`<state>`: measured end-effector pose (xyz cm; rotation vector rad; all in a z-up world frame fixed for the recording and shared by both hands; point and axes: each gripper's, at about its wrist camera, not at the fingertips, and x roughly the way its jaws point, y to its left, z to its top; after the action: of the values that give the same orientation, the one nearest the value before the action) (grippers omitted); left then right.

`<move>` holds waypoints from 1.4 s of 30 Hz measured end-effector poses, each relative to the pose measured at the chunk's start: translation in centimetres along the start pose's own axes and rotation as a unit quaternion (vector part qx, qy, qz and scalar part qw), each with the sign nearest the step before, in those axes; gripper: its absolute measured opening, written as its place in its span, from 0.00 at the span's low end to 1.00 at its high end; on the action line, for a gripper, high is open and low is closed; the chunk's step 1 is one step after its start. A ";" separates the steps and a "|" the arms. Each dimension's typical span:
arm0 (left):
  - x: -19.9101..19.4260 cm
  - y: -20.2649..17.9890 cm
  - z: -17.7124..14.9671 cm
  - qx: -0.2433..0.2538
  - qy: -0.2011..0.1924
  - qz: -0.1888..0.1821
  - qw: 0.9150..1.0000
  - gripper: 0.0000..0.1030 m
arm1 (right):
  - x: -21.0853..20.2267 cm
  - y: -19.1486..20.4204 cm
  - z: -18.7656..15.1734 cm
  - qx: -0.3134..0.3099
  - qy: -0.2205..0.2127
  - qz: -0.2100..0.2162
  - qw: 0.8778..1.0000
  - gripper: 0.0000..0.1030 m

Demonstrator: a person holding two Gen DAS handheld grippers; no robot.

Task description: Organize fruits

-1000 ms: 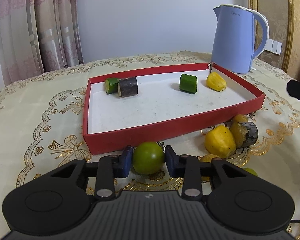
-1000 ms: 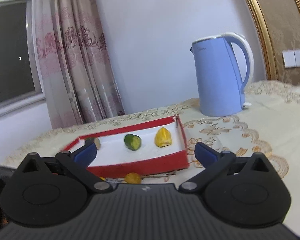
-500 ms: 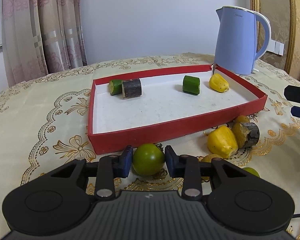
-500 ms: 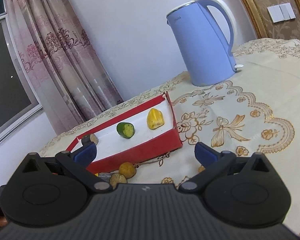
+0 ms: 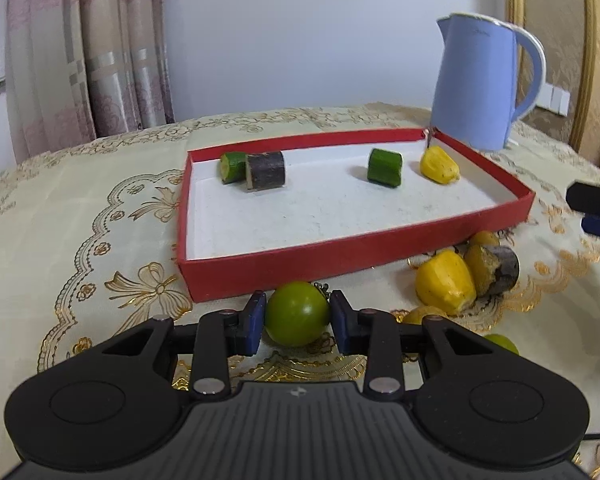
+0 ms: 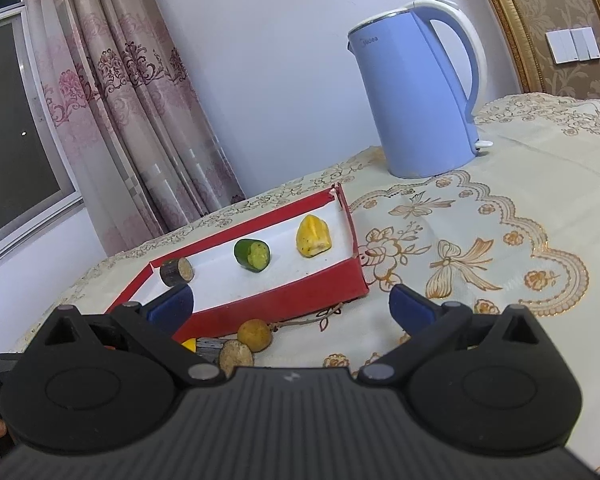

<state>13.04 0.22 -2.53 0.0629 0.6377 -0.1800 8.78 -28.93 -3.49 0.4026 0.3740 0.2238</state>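
Note:
My left gripper (image 5: 297,318) is shut on a round green fruit (image 5: 296,313), held just in front of the red tray's near wall (image 5: 340,254). In the tray lie a green piece (image 5: 231,167) beside a dark cylinder (image 5: 265,170), another green piece (image 5: 385,167) and a yellow piece (image 5: 439,165). On the cloth right of the tray lie a yellow fruit (image 5: 444,283) and a dark-skinned piece (image 5: 496,270). My right gripper (image 6: 290,308) is open and empty, above the cloth near the tray's right corner (image 6: 356,280); it also shows in the left wrist view (image 5: 598,210).
A blue electric kettle (image 5: 480,84) stands behind the tray's far right corner; it also shows in the right wrist view (image 6: 416,92). Small brown round fruits (image 6: 254,334) lie by the tray's front. Curtains hang behind the table at left. The tablecloth (image 6: 500,240) spreads to the right.
My left gripper has risen slightly with the green fruit held. My right gripper has come down and tilted toward the tray's right corner, still open.

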 end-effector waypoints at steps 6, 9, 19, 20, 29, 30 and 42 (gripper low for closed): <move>-0.4 0.3 0.1 -0.011 -0.011 0.001 1.000 0.32 | -0.4 1.5 -0.2 -0.044 -0.001 0.030 0.999 1.00; -0.6 0.4 0.2 -0.011 -0.019 0.003 1.000 0.32 | -0.6 2.7 -0.2 -0.069 0.021 0.060 0.996 1.00; -0.9 0.8 0.2 -0.018 -0.031 0.015 0.999 0.32 | -1.3 11.4 -3.4 -0.324 0.106 0.099 0.935 0.94; -0.9 0.8 0.2 -0.017 -0.032 0.015 0.999 0.32 | -1.0 11.9 -3.6 -0.334 0.117 0.106 0.929 0.87; -1.0 0.5 0.1 -0.008 -0.032 0.018 0.999 0.32 | 1.3 11.4 -3.8 -0.308 0.163 0.107 0.931 0.46; -1.0 0.5 0.2 -0.008 -0.032 0.019 0.999 0.32 | 1.5 11.5 -4.0 -0.309 0.165 0.108 0.930 0.46; -0.9 0.5 0.1 -0.006 -0.031 0.019 0.999 0.32 | 1.9 12.1 -4.9 -0.335 0.178 0.111 0.918 0.32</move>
<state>12.49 0.80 -1.88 0.0576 0.5745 -0.1419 6.87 -15.86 -3.12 -0.2851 0.5796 0.6306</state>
